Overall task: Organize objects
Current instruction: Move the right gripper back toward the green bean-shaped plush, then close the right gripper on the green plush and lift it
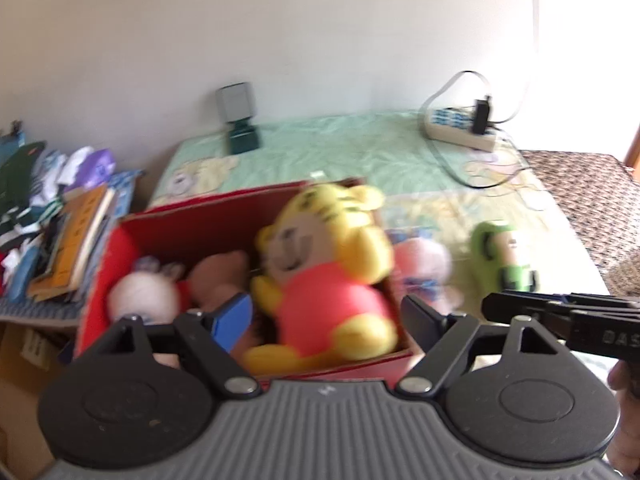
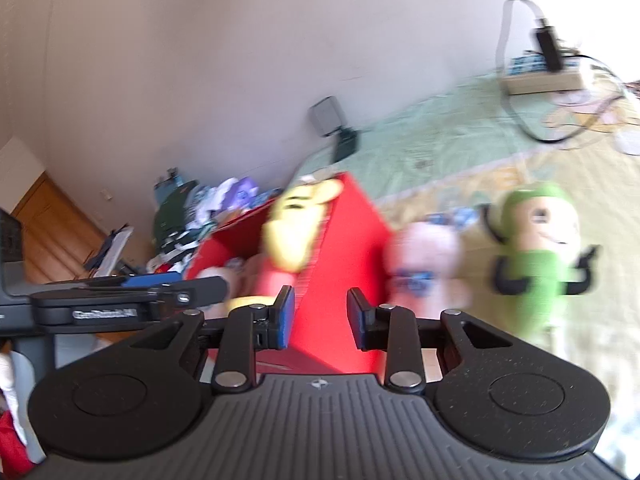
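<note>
A red box (image 1: 192,216) sits on the bed and holds a yellow tiger plush in a pink shirt (image 1: 320,272), a white bunny plush (image 1: 144,296) and a brown plush (image 1: 220,276). My left gripper (image 1: 324,316) is open just in front of the tiger plush, not touching it. A pink plush (image 1: 424,264) and a green plush (image 1: 500,256) lie on the bed right of the box. My right gripper (image 2: 320,316) is open and empty at the box's near corner (image 2: 340,264). The pink plush (image 2: 424,256) and the green plush (image 2: 536,256) lie to its right.
A power strip (image 1: 460,128) with cables lies at the far right of the green bedsheet (image 1: 340,148). A small grey device (image 1: 236,100) stands by the wall. Stacked books and clothes (image 1: 68,224) are piled left of the box.
</note>
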Action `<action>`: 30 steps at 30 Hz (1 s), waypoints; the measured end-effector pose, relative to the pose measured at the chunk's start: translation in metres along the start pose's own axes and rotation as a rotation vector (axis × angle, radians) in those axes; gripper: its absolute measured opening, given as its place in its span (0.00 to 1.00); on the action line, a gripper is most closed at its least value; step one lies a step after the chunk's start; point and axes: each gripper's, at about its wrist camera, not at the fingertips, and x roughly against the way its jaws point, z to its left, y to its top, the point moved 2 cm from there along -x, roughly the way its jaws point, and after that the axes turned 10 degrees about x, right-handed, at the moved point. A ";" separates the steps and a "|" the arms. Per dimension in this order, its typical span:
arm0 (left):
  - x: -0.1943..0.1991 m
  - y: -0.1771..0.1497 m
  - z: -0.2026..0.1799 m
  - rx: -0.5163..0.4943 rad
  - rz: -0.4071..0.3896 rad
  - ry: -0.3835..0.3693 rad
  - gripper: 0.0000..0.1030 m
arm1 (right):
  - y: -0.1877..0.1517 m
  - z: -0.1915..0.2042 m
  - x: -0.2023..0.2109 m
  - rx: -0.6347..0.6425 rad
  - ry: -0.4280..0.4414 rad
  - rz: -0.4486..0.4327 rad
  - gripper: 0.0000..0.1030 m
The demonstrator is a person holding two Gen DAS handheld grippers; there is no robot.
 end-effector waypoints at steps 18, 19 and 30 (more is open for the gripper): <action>-0.085 -0.019 -0.137 -0.034 0.168 -0.340 0.69 | -0.013 -0.151 0.036 -0.317 -0.152 -0.008 0.34; -0.089 -0.019 -0.140 -0.041 0.164 -0.333 0.75 | -0.013 -0.156 0.034 -0.334 -0.143 -0.008 0.34; -0.139 -0.016 -0.153 -0.039 0.212 -0.326 0.89 | -0.016 -0.195 -0.010 -0.460 -0.007 0.047 0.42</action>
